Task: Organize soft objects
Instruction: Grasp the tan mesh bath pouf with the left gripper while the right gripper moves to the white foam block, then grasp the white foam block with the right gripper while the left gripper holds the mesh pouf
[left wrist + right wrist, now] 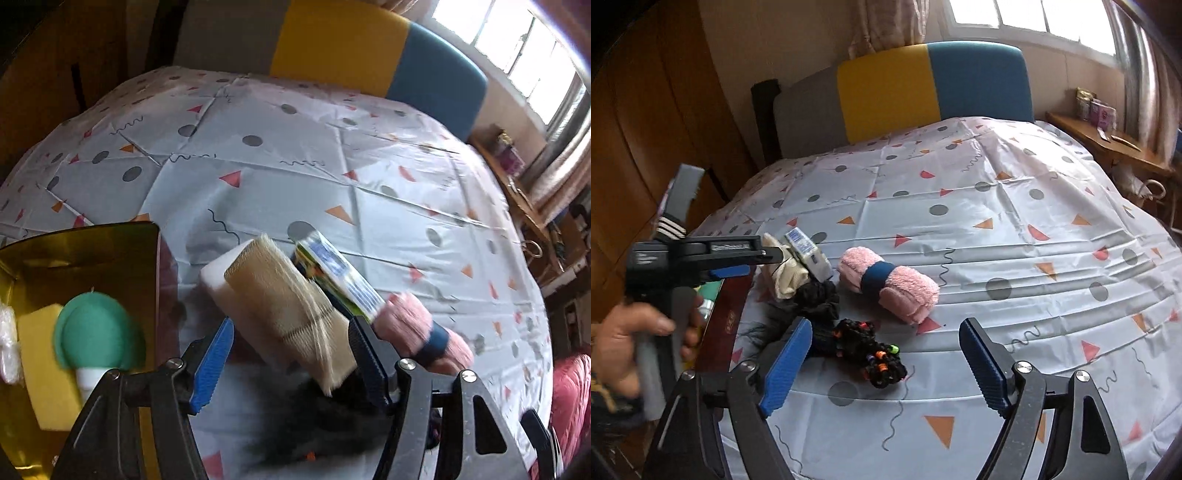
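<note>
A beige ribbed cloth on a white foam block lies between the fingers of my left gripper. The right finger touches it and a gap shows beside the blue left pad, so the gripper is open. In the right wrist view the left gripper reaches down onto that beige cloth. Just past it lie a tissue pack and a pink rolled towel with a blue band. My right gripper hovers open and empty, and a black beaded bundle lies beside its left finger.
A gold-lined box at the left holds a yellow sponge and a green round puff with a white handle. Black fuzzy fabric lies by the box's dark red edge. A hand grips the left tool.
</note>
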Motion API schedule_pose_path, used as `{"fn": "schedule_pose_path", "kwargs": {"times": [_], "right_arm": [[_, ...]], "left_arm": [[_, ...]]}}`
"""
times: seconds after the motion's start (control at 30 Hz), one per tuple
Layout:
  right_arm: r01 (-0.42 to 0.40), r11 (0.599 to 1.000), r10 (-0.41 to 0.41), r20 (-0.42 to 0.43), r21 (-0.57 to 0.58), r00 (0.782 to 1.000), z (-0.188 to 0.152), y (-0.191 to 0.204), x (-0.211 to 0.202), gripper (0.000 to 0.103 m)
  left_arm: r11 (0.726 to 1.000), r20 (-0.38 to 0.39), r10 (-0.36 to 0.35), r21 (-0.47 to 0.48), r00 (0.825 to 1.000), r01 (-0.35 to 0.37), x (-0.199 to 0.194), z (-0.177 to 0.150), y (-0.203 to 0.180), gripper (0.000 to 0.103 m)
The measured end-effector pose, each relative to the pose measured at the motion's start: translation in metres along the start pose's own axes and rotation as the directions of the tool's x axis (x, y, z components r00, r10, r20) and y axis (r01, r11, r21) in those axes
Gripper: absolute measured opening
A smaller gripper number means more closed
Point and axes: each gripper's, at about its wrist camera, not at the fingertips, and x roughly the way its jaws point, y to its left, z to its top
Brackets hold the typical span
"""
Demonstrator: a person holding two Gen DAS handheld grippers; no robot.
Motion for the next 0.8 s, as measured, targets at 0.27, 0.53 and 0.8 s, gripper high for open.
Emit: {"fn": "schedule_pose_path", "kwargs": {"times": [0.27,0.53,0.8], "right_arm": [[-0.023,0.999,0.022,0.014,0.035,1.0,0.003,-0.005,-0.004,0.083],[0.005,1.0,-0.005,0.014,0.014,1.0,0.002,-0.004,-0.002,0.083],[0.046,0.999,-0.047,-0.02,-0.009,0.999,-0.003,-0.004,0.006,0.082]], "left_arm": [[0.993,-0.011,0.046,0.106,0.999,-0.044,0.038,0.004,-0.025,0.058],[0.967,0.02,-0.065,0.249,0.998,0.058,0.016,-0.022,-0.039,0.026],[0.944,0.054,-0.207,0.275,0.977,0.185,-0.053,-0.064,-0.027,0.026]]}}
